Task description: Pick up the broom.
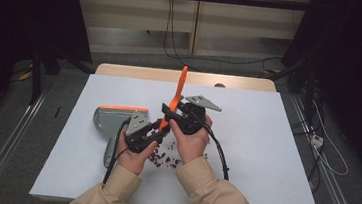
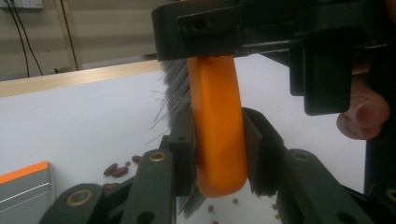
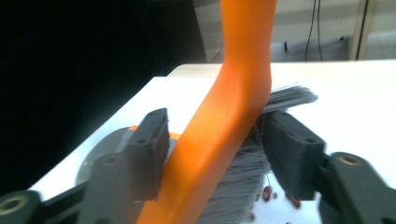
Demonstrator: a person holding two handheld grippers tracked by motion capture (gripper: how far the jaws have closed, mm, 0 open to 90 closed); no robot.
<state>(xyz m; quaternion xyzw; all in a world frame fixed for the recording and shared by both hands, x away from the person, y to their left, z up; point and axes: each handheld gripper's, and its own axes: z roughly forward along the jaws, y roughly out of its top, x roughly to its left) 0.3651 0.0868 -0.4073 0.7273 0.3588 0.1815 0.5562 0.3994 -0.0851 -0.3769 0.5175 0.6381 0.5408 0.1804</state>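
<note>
A brush with an orange handle (image 1: 178,89) and grey bristles stands tilted above the table, handle pointing up and away. My left gripper (image 1: 159,126) is shut on its lower end; in the left gripper view both pads press the orange head (image 2: 217,135). My right gripper (image 1: 169,110) reaches in from the right just above that grip. In the right gripper view its jaws flank the brush (image 3: 224,121) where the handle bends into the head. The left pad sits close to the orange plastic and the right pad is at the bristles. I see no firm pinch.
A grey dustpan (image 1: 112,118) with an orange lip lies on the white table (image 1: 264,155), left of my hands. Several red beans (image 1: 163,158) are scattered near the front under my wrists. Cables trail from both grippers toward the person.
</note>
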